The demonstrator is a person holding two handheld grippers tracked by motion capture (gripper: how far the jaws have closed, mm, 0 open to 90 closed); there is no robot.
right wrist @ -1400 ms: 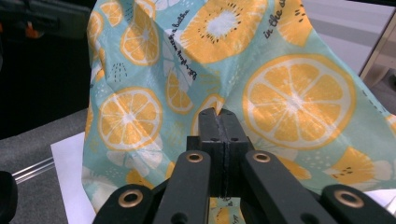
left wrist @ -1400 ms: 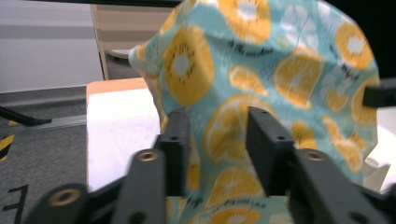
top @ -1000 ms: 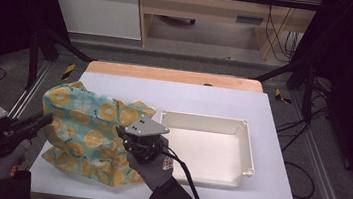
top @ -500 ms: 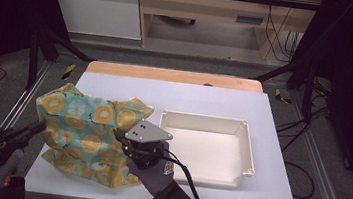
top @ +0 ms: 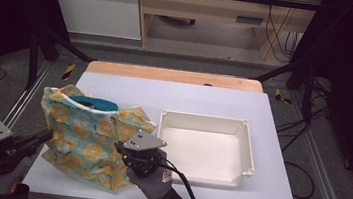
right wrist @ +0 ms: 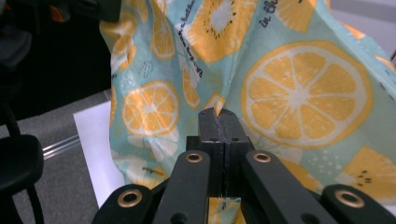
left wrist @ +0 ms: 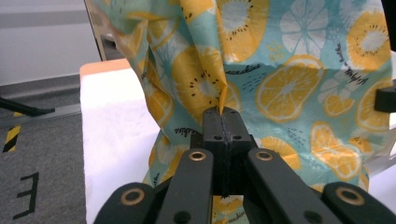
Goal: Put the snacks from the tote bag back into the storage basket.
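Both grippers have sunk lower since the earlier frame, and the fruit-print bag now stands up taller between them.
Left gripper (left wrist: 223,112) and right gripper (right wrist: 218,113) each pinch a fold of the fruit-print bag (top: 90,137), which rests on the table (top: 204,102) just beside the white tray (top: 249,153); the left gripper's jaws have just been closing on the cloth.

White tray (top: 250,155) on the pale table (top: 179,97), wooden edge beyond.
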